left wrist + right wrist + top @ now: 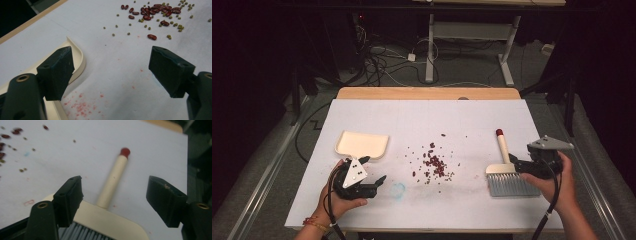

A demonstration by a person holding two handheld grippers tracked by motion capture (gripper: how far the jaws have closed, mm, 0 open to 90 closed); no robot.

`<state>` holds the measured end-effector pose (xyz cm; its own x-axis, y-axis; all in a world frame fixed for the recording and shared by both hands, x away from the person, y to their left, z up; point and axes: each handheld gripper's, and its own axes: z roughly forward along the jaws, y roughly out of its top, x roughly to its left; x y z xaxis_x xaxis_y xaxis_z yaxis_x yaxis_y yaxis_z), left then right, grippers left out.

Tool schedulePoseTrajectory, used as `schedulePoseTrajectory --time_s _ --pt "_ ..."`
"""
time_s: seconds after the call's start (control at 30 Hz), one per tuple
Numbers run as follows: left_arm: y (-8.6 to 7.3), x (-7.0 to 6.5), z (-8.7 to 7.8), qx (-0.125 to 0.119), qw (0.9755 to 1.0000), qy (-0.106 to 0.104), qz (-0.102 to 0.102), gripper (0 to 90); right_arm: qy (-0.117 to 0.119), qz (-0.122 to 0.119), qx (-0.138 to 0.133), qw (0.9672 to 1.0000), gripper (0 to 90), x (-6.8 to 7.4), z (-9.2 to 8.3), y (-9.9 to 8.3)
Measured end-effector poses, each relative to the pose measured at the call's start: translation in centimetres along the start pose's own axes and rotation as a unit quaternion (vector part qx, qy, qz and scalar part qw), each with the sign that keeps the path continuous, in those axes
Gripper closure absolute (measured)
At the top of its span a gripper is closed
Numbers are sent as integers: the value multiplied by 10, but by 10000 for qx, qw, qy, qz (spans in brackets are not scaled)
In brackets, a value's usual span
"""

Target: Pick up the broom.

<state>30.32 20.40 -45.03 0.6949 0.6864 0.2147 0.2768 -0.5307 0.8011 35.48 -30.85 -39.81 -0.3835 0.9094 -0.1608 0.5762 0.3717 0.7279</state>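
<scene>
The left gripper (379, 182) gapes wide, empty, beside the cream plastic dustpan (361, 144). The right gripper (514, 164) is spread empty over the cream grey-bristled hand brush (506, 175), right of the scattered red beans (434, 164).

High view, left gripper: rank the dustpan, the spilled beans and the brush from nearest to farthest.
From the left gripper:
1. Cream dustpan, just beyond it on the table's left.
2. Spilled beans, mid-table to its right.
3. Brush, far right, beside the right gripper.

Smooth cream plastic dustpan (361, 144), matt white tabletop (432, 120)
</scene>
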Motion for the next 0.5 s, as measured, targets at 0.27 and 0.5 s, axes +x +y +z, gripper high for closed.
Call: schedulePoseTrajectory --time_s 0.27,0.5 --pt "0 -3 4 172 9998 -88 42 195 380 529 783 9948 376 -9 48 24" --pt "-1 -3 4 224 9997 7 80 195 516 774 1524 9839 476 -8 95 15"
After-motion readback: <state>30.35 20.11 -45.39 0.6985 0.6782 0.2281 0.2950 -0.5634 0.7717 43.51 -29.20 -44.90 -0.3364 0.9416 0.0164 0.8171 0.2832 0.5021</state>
